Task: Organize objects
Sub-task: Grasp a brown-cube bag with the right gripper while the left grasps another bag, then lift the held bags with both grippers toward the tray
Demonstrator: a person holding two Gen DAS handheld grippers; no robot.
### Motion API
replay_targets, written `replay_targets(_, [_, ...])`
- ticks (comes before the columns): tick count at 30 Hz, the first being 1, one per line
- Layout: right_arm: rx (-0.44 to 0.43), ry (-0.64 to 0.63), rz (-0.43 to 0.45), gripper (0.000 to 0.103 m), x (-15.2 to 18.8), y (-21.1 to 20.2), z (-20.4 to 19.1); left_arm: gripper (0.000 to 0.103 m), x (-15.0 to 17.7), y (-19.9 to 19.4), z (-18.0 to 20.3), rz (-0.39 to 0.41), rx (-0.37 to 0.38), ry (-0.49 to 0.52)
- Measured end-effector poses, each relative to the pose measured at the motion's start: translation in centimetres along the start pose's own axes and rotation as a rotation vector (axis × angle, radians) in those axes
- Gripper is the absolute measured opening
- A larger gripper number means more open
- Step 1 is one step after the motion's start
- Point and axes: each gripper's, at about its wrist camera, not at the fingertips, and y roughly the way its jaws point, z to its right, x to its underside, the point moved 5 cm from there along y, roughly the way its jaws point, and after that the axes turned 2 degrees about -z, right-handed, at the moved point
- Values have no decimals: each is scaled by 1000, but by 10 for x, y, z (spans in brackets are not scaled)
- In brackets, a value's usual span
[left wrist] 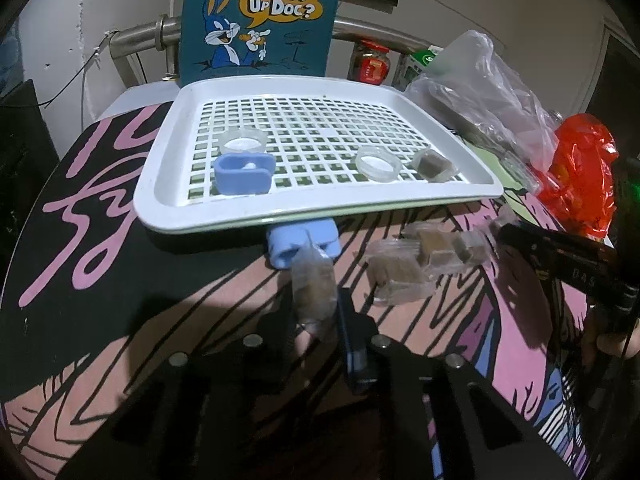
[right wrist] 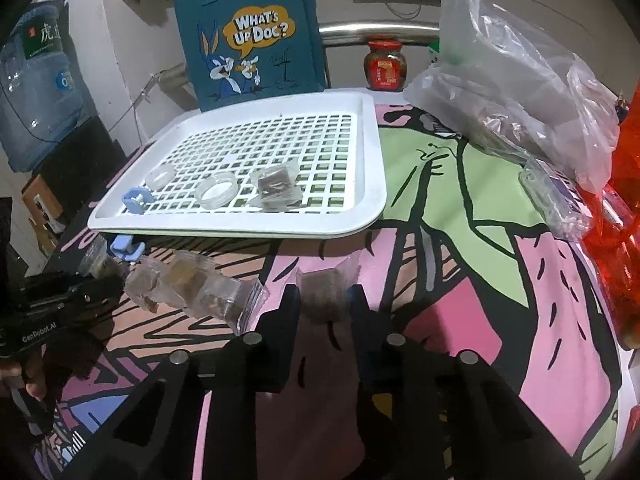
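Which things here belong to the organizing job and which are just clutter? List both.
Job: white tray, sachet in left gripper, sachet in right gripper, loose sachets, blue clips, clear dishes.
Clutter: tote bag, jar, plastic bags.

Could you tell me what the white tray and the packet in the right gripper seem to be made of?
White tray: apparently moulded plastic, smooth, faintly glossy, with a grid of square holes. Packet: likely thin clear plastic film, crinkled, with brown contents showing through.

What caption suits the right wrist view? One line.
Right gripper shut on a clear packet, before a white tray holding two dishes, a clip and another packet.
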Motion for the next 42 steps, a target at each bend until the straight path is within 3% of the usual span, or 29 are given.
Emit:
replay_targets(9, [-59, -27, 57, 23, 10, -23, -18, 17, 12, -31, -3, 88, -17, 19])
replay_targets(16, [-129, -78, 150, 23, 11, -50, -52, 17, 11, -51, 0, 170, -36, 50])
replay_targets(25, [-158, -150, 190, 23, 23, -55, -80, 17, 14, -55, 4, 199, -54, 80])
replay_targets(42, [-167, -140, 229, 23, 27, -61, -76, 17, 15, -63, 3, 238, -34, 76])
